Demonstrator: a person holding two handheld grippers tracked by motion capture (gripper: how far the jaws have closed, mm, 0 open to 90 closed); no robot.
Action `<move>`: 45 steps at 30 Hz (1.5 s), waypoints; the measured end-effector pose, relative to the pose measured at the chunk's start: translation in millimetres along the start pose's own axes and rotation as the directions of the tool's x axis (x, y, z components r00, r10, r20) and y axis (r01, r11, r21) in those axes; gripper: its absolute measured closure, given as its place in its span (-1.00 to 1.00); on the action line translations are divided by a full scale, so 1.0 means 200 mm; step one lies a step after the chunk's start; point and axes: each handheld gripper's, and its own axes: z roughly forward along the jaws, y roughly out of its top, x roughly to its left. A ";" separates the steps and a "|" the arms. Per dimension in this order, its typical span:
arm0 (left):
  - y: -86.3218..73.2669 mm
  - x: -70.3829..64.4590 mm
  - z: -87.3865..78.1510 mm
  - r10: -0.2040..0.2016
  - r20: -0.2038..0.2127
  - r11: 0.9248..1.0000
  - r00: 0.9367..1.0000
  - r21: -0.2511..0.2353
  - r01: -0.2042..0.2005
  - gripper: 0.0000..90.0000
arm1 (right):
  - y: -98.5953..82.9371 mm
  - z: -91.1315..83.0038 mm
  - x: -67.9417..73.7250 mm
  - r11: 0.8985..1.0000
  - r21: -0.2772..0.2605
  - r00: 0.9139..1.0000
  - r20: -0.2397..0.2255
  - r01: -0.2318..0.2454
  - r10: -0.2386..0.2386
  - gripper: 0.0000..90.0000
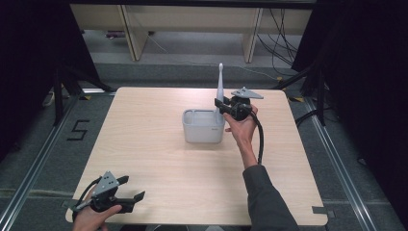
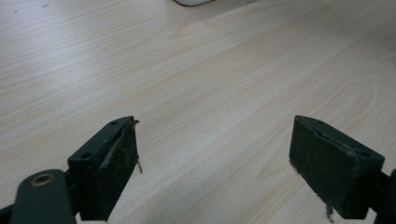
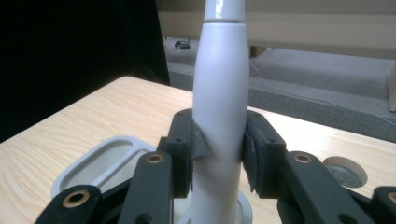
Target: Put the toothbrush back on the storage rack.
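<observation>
A white electric toothbrush stands upright over the right end of a grey-white holder box near the middle of the table. My right gripper is shut on the toothbrush body, its pads pressed against both sides. The toothbrush's lower end sits at a round opening of the holder. My left gripper rests low at the table's front left corner, open, with bare wood between its pads.
The light wooden table has open surface between the holder and the front edge. A round cable port sits in the tabletop by the right gripper. Dark curtains, desk legs and cables lie beyond the far edge.
</observation>
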 end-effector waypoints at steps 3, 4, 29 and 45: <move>0.00 0.00 0.00 -0.003 0.002 1.000 1.000 -0.002 0.003 -0.67 | -0.02 0.00 0.00 1.000 0.018 1.000 -0.002 -0.012 0.012 0.48; 0.00 0.00 0.00 -0.003 0.003 1.000 1.000 -0.003 0.003 -0.67 | -0.02 0.00 0.00 0.999 0.023 1.000 -0.001 -0.023 0.023 0.48; 0.00 -0.01 0.01 -0.005 -0.001 1.000 1.000 0.004 0.005 -0.67 | -0.08 -0.02 -0.01 0.999 0.032 1.000 0.000 0.010 -0.010 0.48; 0.00 -0.01 0.01 -0.005 0.006 1.000 1.000 0.005 0.005 -0.67 | -0.07 -0.03 0.05 0.987 0.030 0.985 0.060 0.158 -0.159 0.49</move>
